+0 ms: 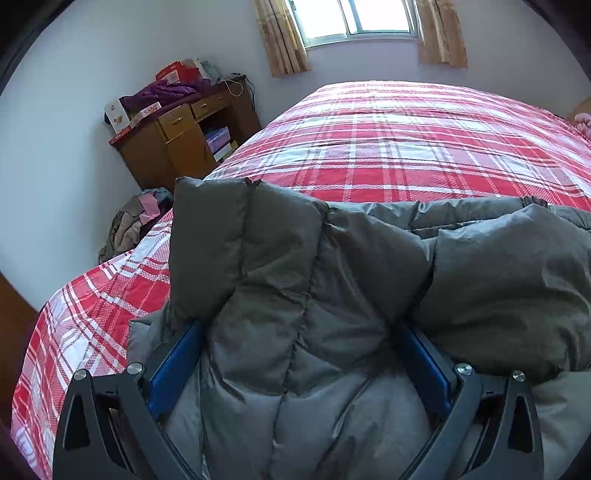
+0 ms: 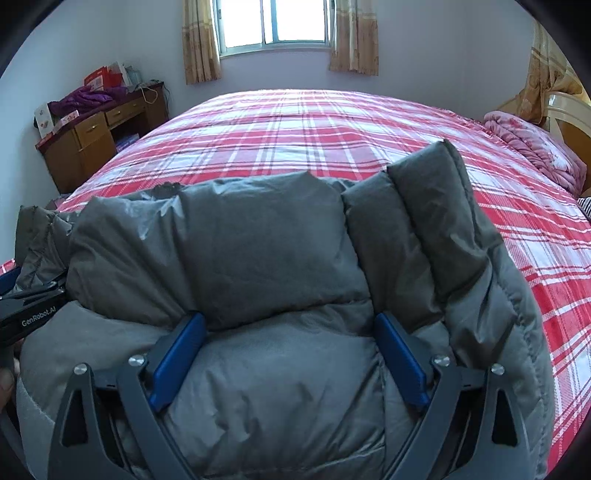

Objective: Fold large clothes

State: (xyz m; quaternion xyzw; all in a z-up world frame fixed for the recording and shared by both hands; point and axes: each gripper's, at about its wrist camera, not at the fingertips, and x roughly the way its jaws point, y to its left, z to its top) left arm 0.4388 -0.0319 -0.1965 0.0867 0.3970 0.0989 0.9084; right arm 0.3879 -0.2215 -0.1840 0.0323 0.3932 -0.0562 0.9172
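Observation:
A grey puffer jacket [image 1: 332,280] lies bunched at the near edge of a bed with a red plaid cover [image 1: 406,140]. My left gripper [image 1: 295,332] has its blue-padded jaws wide apart with a thick fold of the jacket between them; the fingertips are buried in the fabric. My right gripper [image 2: 290,325] likewise straddles a thick fold of the jacket [image 2: 266,251], jaws wide. The left gripper's body [image 2: 29,310] shows at the left edge of the right wrist view.
A wooden desk [image 1: 177,136] piled with boxes and purple cloth stands at the far left wall. A clothes heap [image 1: 129,225] lies beside the bed. A pink quilt [image 2: 535,151] sits at the bed's right. A curtained window [image 2: 275,26] is behind.

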